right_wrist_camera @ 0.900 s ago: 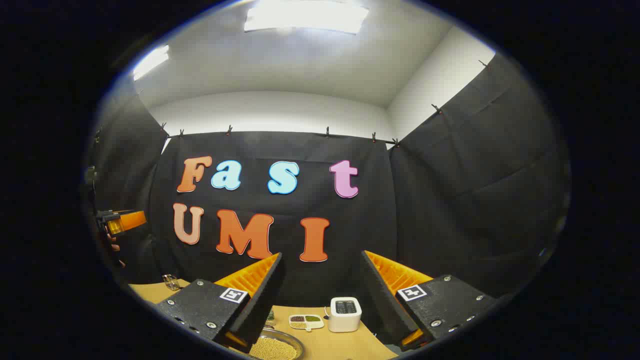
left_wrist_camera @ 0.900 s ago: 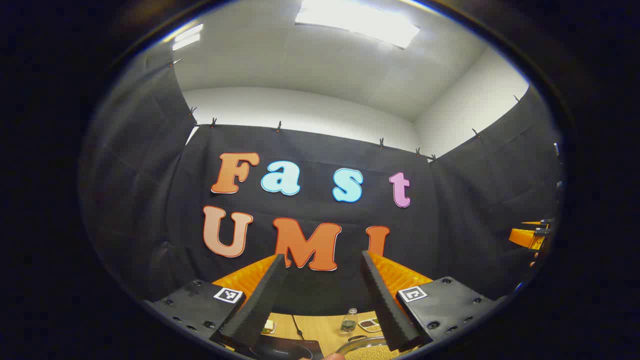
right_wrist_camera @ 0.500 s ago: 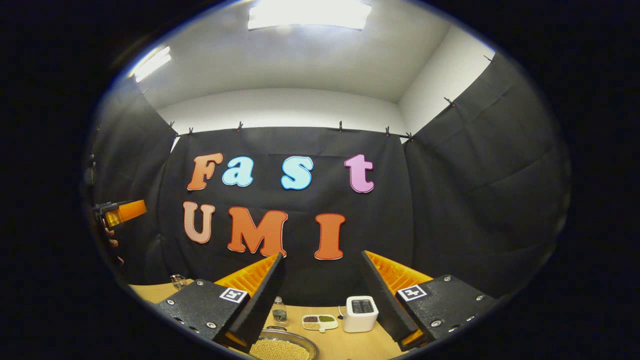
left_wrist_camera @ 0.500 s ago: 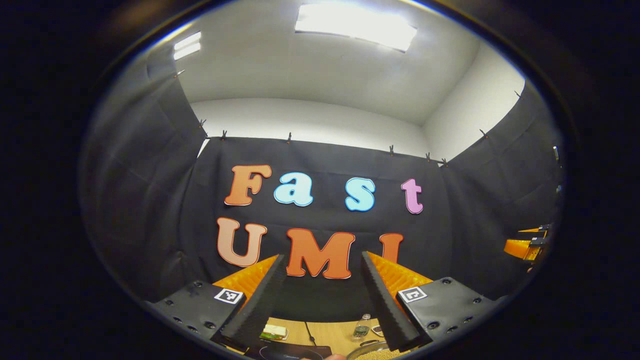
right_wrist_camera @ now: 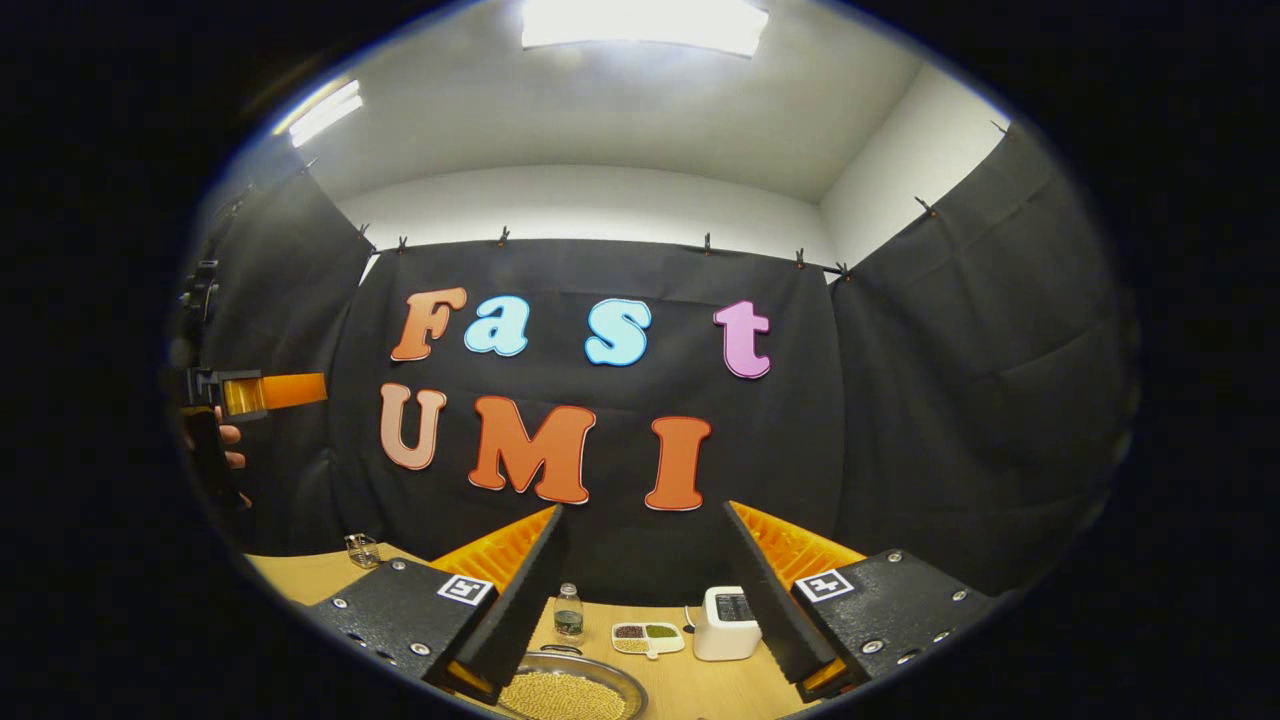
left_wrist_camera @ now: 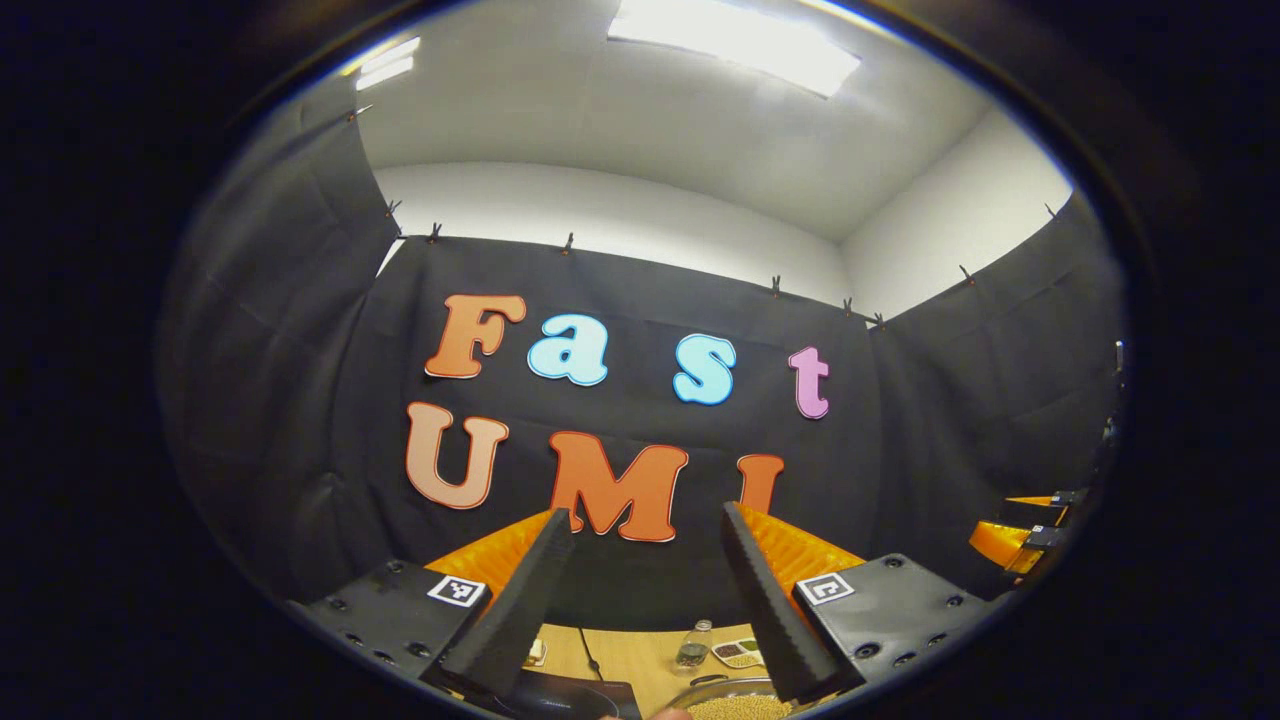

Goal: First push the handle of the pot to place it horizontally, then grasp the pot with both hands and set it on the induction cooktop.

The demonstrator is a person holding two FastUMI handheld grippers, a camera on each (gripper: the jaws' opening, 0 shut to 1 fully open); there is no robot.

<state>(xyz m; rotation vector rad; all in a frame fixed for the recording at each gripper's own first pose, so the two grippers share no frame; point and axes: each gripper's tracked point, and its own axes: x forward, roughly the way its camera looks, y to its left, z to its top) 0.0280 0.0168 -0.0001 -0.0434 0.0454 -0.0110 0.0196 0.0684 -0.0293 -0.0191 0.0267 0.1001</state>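
Observation:
The pot (right_wrist_camera: pixel 570 692) is a shallow metal pan filled with yellowish beans, low in the right gripper view on the wooden table (right_wrist_camera: pixel 700 690). My right gripper (right_wrist_camera: pixel 643 510) stands open above and behind it, holding nothing. In the left gripper view the pot (left_wrist_camera: pixel 735 703) peeks in at the bottom edge, beside the black induction cooktop (left_wrist_camera: pixel 565 695). My left gripper (left_wrist_camera: pixel 643 515) is open and empty, raised toward the cloth wall. Each gripper also appears far off in the other's view: the left gripper (right_wrist_camera: pixel 265 392) held by a hand (right_wrist_camera: pixel 228 447), the right gripper (left_wrist_camera: pixel 1015 535) at the edge.
Behind the pot stand a small bottle (right_wrist_camera: pixel 568 612), a divided dish of grains (right_wrist_camera: pixel 648 636) and a white appliance (right_wrist_camera: pixel 727 622). A glass jar (right_wrist_camera: pixel 362 550) sits at the table's far left. A black cord (left_wrist_camera: pixel 592 665) runs back from the cooktop.
The left gripper view tipped up and came back down. The right gripper view swung left and dipped, so more of the table and pot show. Both grippers stayed open.

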